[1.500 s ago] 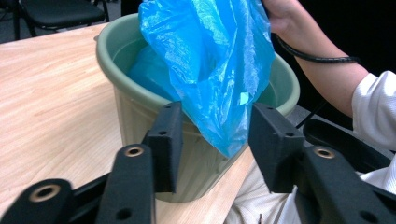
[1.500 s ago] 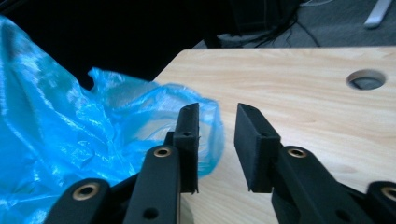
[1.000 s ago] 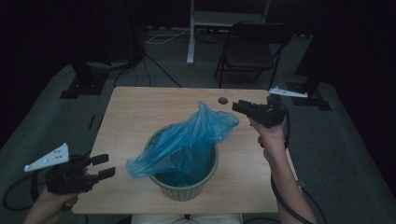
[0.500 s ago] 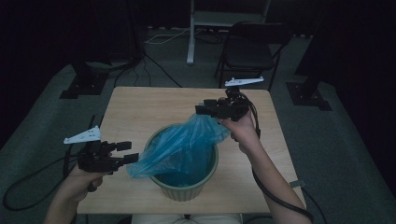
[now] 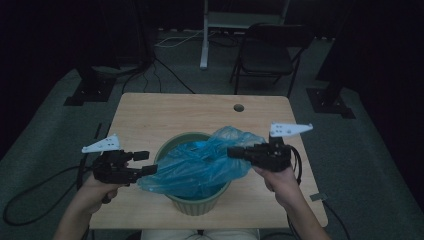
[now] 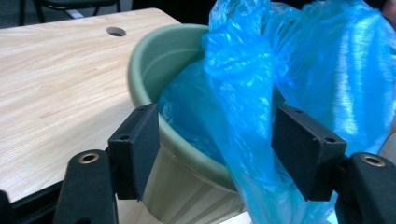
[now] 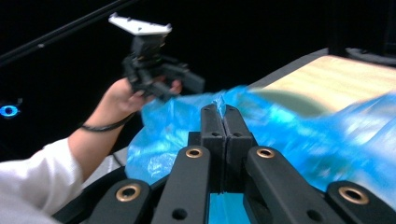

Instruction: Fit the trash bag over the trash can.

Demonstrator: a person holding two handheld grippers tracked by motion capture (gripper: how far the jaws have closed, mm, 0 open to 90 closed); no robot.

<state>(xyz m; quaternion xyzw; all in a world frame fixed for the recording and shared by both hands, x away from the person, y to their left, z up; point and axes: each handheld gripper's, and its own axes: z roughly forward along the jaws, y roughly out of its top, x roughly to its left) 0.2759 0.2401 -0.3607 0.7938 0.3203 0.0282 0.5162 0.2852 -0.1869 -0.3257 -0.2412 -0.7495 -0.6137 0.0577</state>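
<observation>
From above, we see the blue plastic bag draped in and over the green bin on the wooden table, between our left gripper and right gripper. Along the left gripper, our jaws stand apart, a fold of bag between them, not pressed. Along the right gripper, jaws just closed, pinching the bag's edge.

High view: dim, surroundings almost black, only the pale wooden tabletop lit. Gripper views: brighter; white glare streaks on the crinkled blue plastic bag beyond the jaws; motion blur right of the right gripper's jaws.
</observation>
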